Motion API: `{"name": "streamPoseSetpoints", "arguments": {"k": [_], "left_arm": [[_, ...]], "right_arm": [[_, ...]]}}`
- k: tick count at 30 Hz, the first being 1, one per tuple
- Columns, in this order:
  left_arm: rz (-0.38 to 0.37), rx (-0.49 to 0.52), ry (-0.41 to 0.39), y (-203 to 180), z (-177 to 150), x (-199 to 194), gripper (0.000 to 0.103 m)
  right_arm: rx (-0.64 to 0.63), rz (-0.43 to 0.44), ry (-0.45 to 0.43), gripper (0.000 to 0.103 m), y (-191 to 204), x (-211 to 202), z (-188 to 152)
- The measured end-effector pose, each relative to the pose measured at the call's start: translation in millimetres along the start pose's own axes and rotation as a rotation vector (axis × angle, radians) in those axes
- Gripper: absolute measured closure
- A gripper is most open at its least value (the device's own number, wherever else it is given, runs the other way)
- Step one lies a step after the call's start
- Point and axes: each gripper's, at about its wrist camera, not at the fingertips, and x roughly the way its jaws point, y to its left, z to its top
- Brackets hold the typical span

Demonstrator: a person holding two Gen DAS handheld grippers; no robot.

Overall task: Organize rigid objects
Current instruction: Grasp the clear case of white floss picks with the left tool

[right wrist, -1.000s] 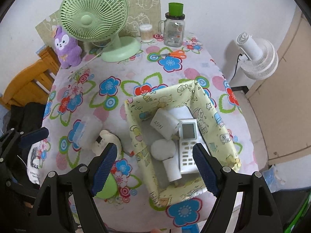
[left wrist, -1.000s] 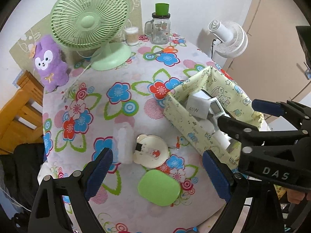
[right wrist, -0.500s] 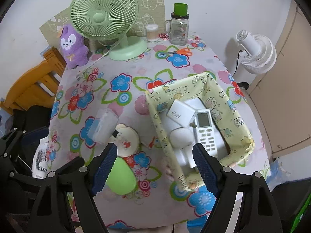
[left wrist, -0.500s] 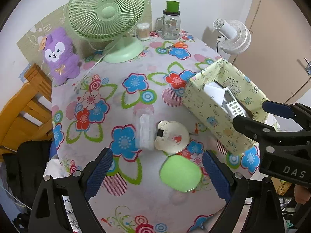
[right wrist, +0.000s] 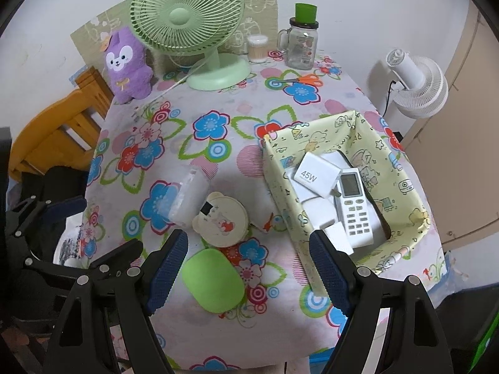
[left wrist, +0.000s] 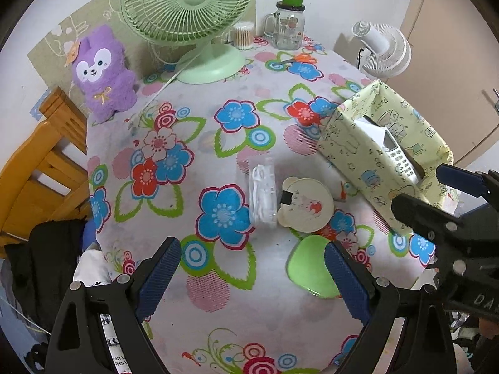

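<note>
A yellow-green cartoon-print basket (right wrist: 280, 168) (left wrist: 352, 152) stands at the table's right. It holds a white remote (right wrist: 355, 205), a white 45W charger (right wrist: 315, 177) and other white items. On the cloth lie a clear packet with a white cable (left wrist: 262, 193) (right wrist: 190, 199), a cream bear-shaped case (left wrist: 304, 207) (right wrist: 221, 222) and a green soap-shaped case (right wrist: 212, 280) (left wrist: 308, 268). My left gripper (left wrist: 249, 277) is open and empty, above the table's near edge. My right gripper (right wrist: 249, 271) is open and empty, above the green case.
At the back stand a green desk fan (right wrist: 193, 31), a purple plush (right wrist: 126, 62), a jar of cotton swabs (right wrist: 257, 48), a glass mug with a green lid (right wrist: 301, 42) and orange scissors (right wrist: 302, 79). A wooden chair (left wrist: 40, 162) is left, a white fan (right wrist: 418, 84) right.
Both grippers have drawn back towards the table's near edge and stayed open. The basket now sits farther off to the right in both views.
</note>
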Motion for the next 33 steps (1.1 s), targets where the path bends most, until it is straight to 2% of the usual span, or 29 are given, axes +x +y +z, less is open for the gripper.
{"name": "streamPoseSetpoints", "arguments": {"k": [6,19,22,30,33], "left_arm": [[0.026,0.054,0.016,5.4,3.7,17.7,0.009],[0.015,0.112,0.056,8.6,17.6,57.5,0.009],[0.011,0.125,0.065,6.6,20.6,66.4,0.009],[-0.001,0.146,0.095,4.2,28.0,88.4,0.012],[-0.007,0.149,0.107,2.9,30.7,96.1,0.018]], "right_arm": [[0.002,-0.009,0.008,0.021,11.0,12.4,-0.7],[0.05,-0.027,0.034,0.021,16.4,39.1,7.1],[0.06,-0.024,0.049,0.026,17.1,45.2,8.0],[0.137,-0.01,0.105,0.027,8.8,65.2,8.4],[0.147,-0.011,0.113,0.027,6.2,68.9,9.7]]}}
